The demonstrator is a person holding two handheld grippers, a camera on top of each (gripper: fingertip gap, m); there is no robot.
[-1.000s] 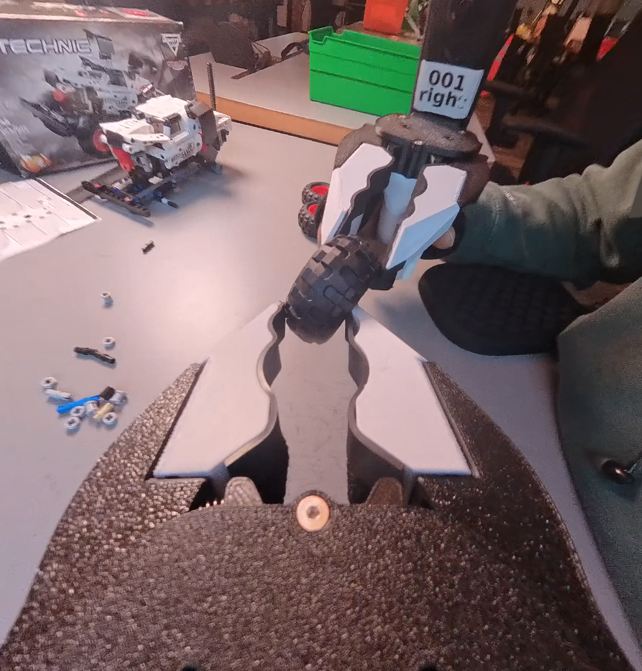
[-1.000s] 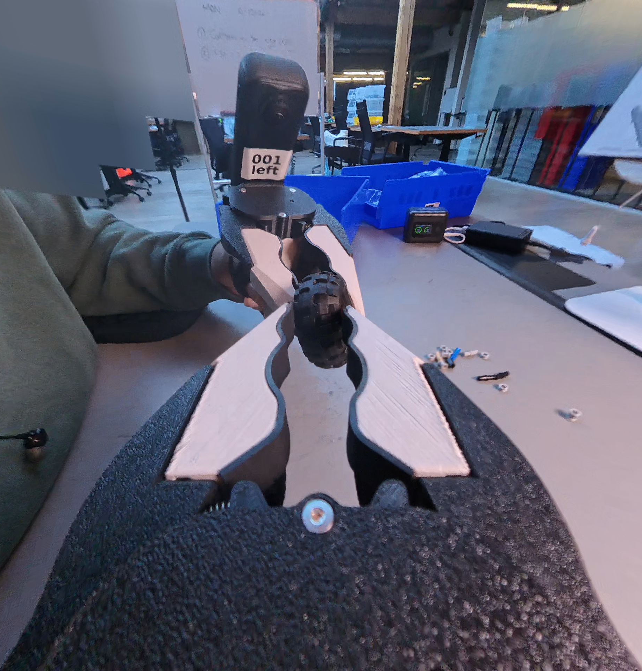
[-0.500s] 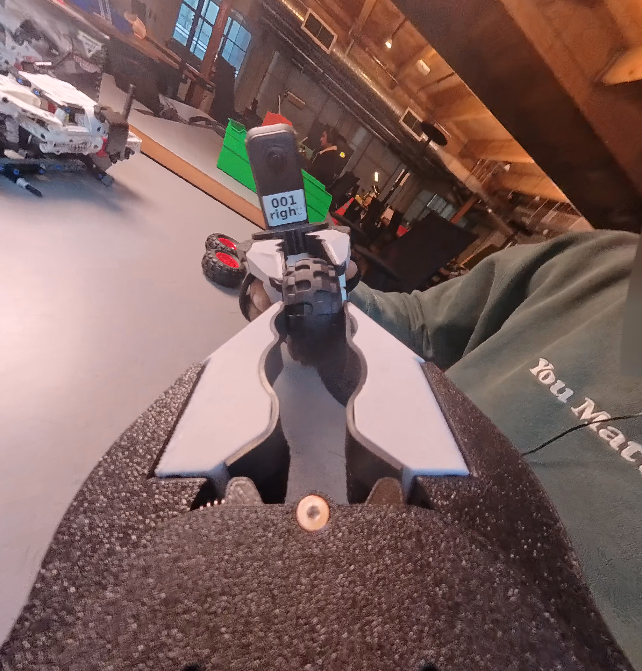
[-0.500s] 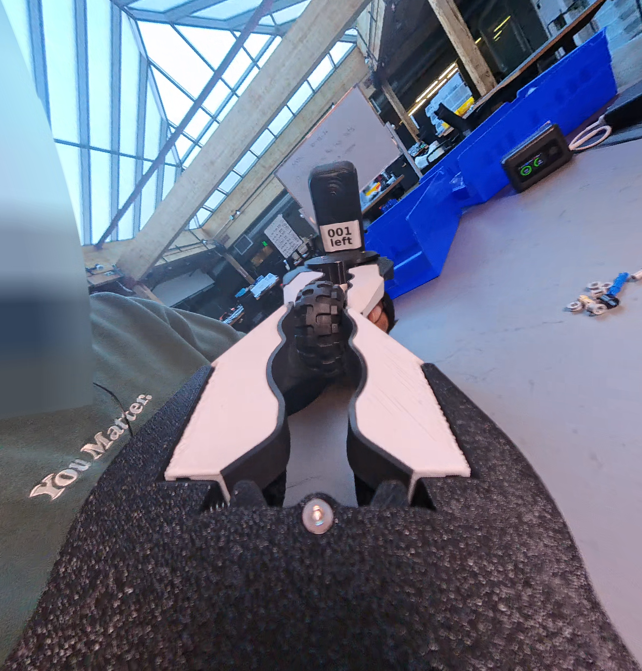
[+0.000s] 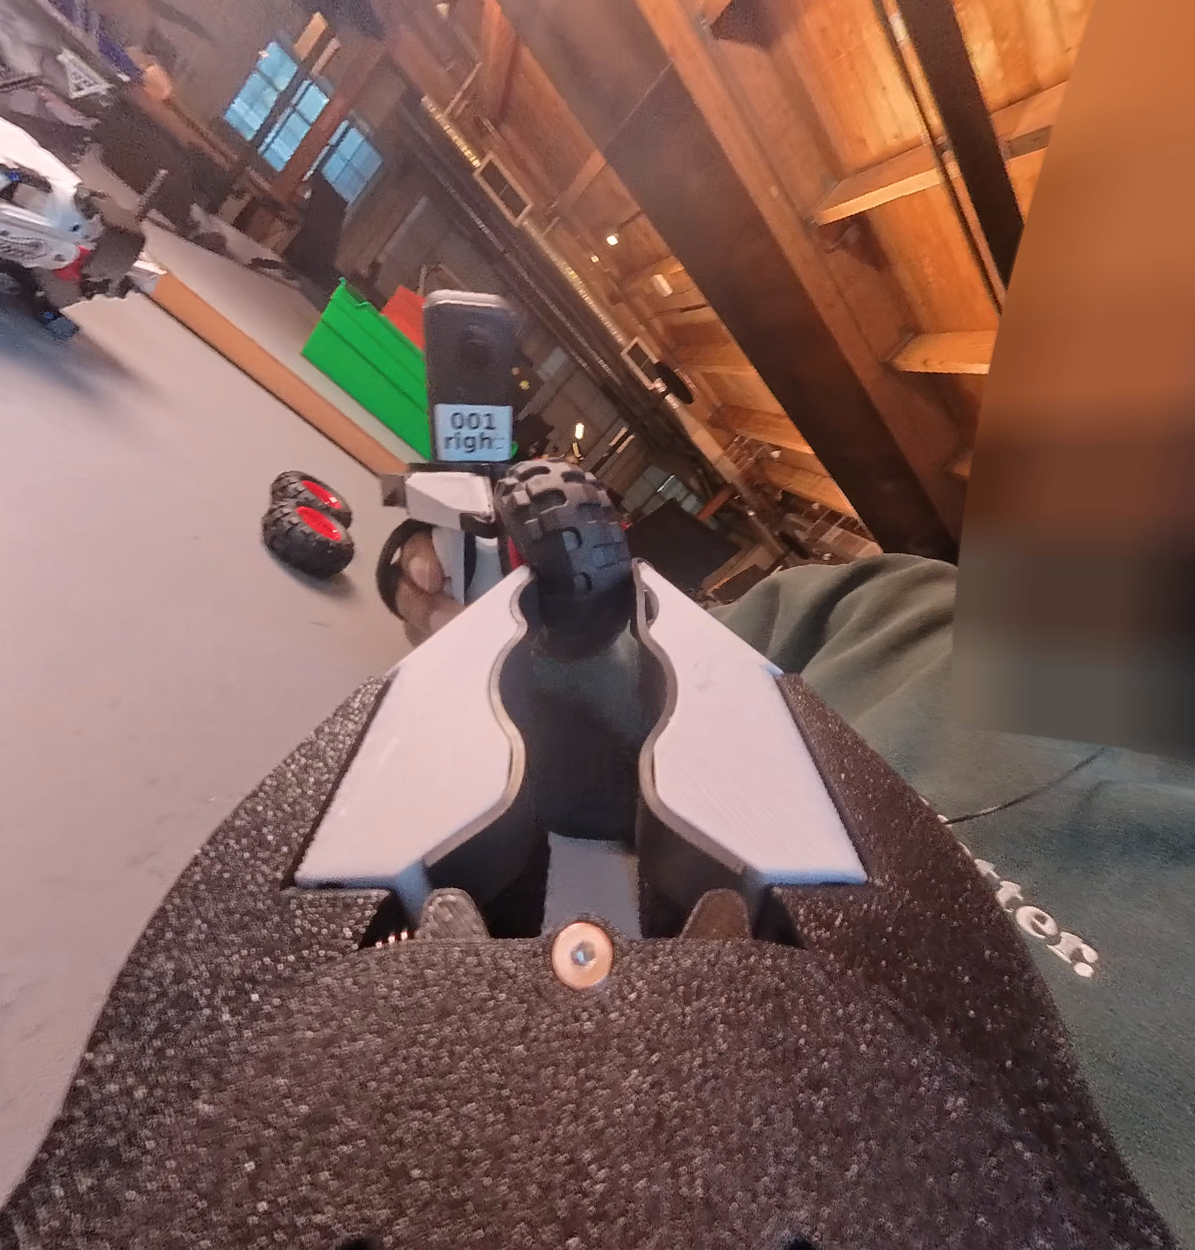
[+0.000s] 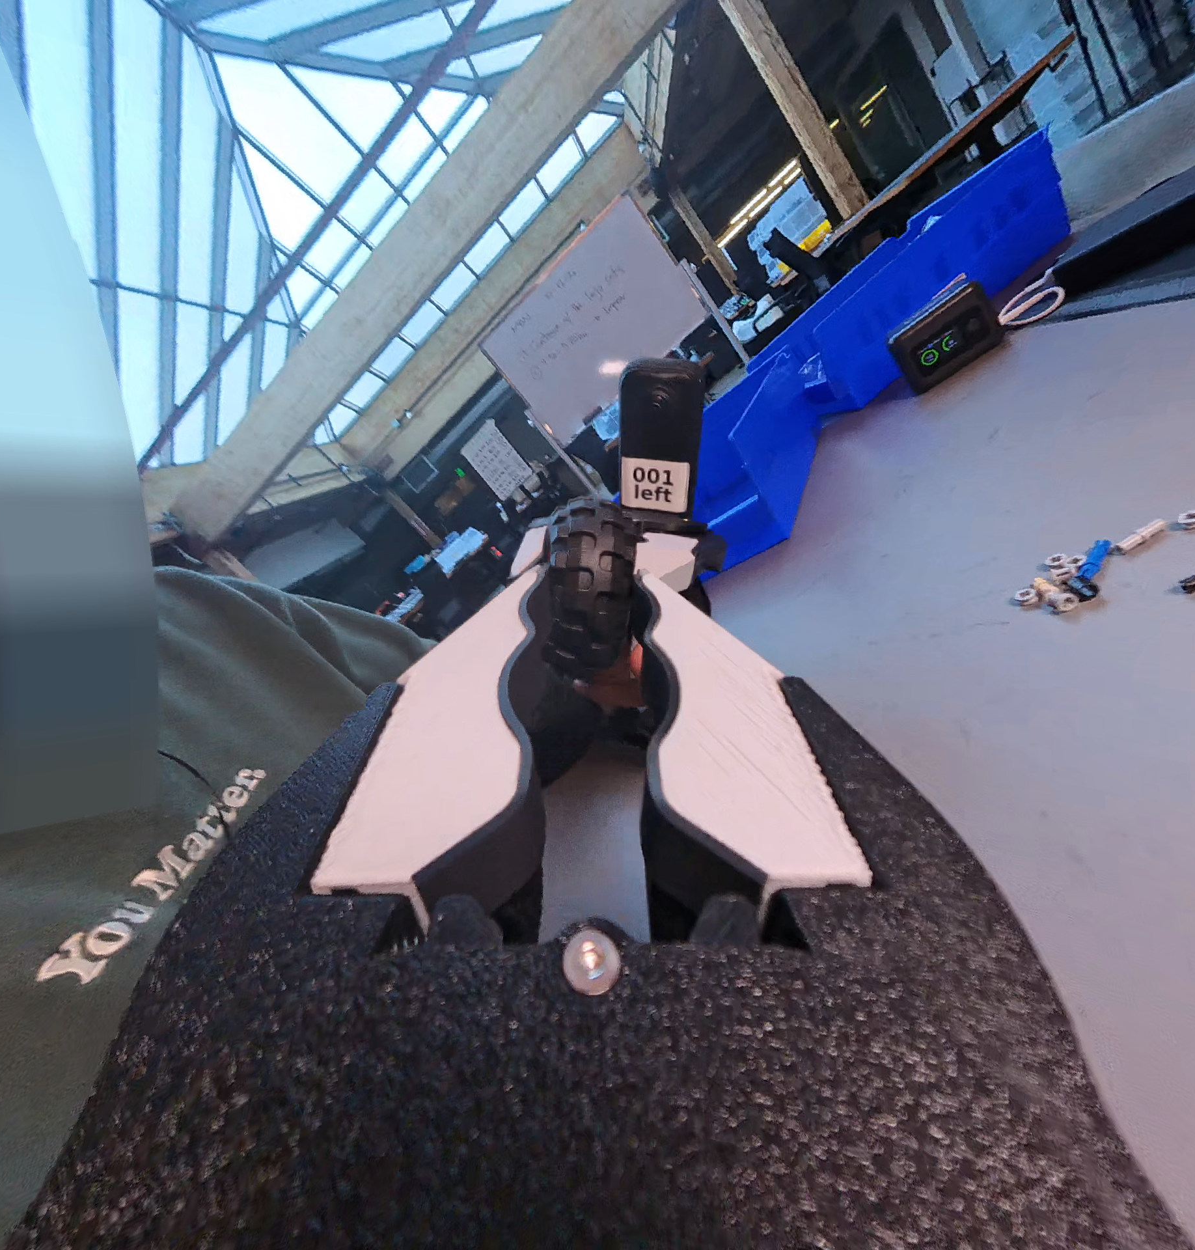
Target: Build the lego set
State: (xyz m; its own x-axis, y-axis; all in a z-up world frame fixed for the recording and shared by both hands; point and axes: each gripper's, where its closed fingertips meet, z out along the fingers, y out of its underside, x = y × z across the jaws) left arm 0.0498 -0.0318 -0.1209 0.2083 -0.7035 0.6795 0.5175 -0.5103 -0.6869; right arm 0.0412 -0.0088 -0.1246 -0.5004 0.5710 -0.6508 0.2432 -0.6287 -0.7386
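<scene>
Both grippers, left (image 5: 581, 582) and right (image 6: 591, 582), are clamping one knobbly black rubber tyre (image 5: 562, 541) between their smooth pale fingers (image 5: 446, 730).

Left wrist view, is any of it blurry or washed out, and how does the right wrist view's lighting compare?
Left wrist view: warm orange light on the wooden ceiling, the white lego truck at the left edge smeared by blur, the tyre in the left claw fairly sharp. Right wrist view: cool daylight from the skylight, bright glass, tyre crisp, straight beams bowed by the wide lens.
</scene>
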